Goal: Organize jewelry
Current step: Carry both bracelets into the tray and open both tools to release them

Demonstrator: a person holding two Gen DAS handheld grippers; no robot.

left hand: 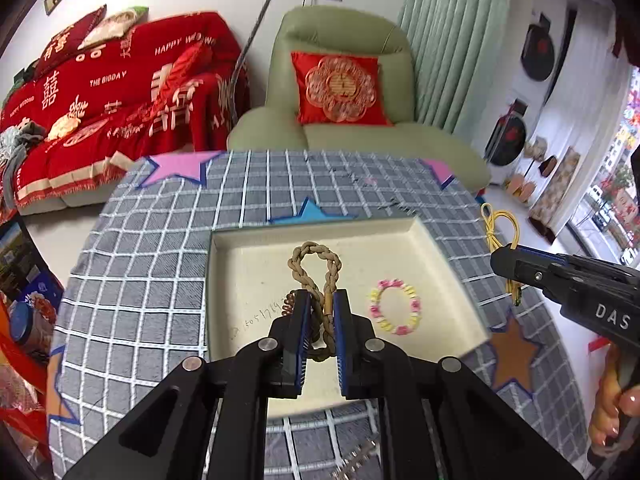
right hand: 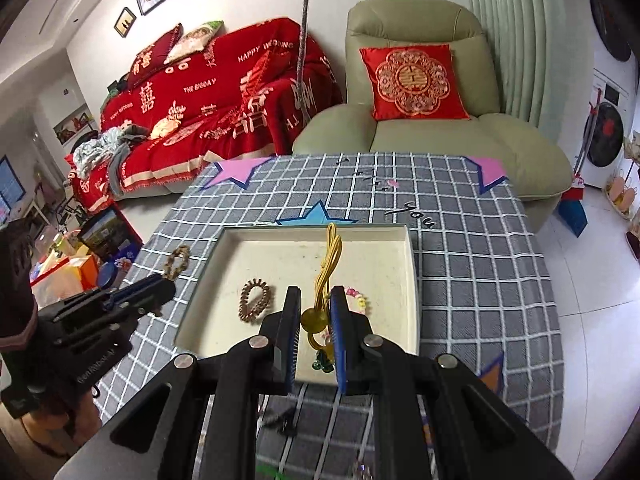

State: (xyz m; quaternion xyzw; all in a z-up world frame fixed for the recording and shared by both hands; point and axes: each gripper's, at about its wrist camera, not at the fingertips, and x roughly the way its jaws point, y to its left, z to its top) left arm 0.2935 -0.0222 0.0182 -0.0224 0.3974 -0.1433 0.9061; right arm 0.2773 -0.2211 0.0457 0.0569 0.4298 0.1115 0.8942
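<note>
The left hand-held gripper (left hand: 322, 316) was seen at the lower centre of the left wrist view, its blue-padded fingers (left hand: 304, 320) pinched on a braided brown cord bracelet (left hand: 316, 268). The bracelet's loop was raised beyond the fingertips, over the shallow square cream tray (left hand: 440, 256). In the right wrist view the same bracelet (right hand: 178, 261) was shown at the tip of the left hand-held gripper (right hand: 160, 280), at mid left of the frame, in front of the tray's left edge.

The right hand-held gripper (right hand: 316, 308) was seen at the lower centre of its own view, clamped on a yellow cord pendant with an amber disc and small green beads (right hand: 316, 318). The disc was held between the fingers, and the yellow cord was stretched upward over the tray (right hand: 410, 264). In the left wrist view the pendant (left hand: 498, 228) was seen hanging from the right hand-held gripper (left hand: 500, 258) at the right of the frame, beside the tray's right edge.

On the tray floor, a pink and yellow beaded bracelet (left hand: 396, 308) was lying at the right, and a coiled copper-brown spiral hair tie (right hand: 255, 300) at the left. The tray was set on a bench covered by a grey and white checked cloth (left hand: 160, 248) with coloured star patches.
</note>
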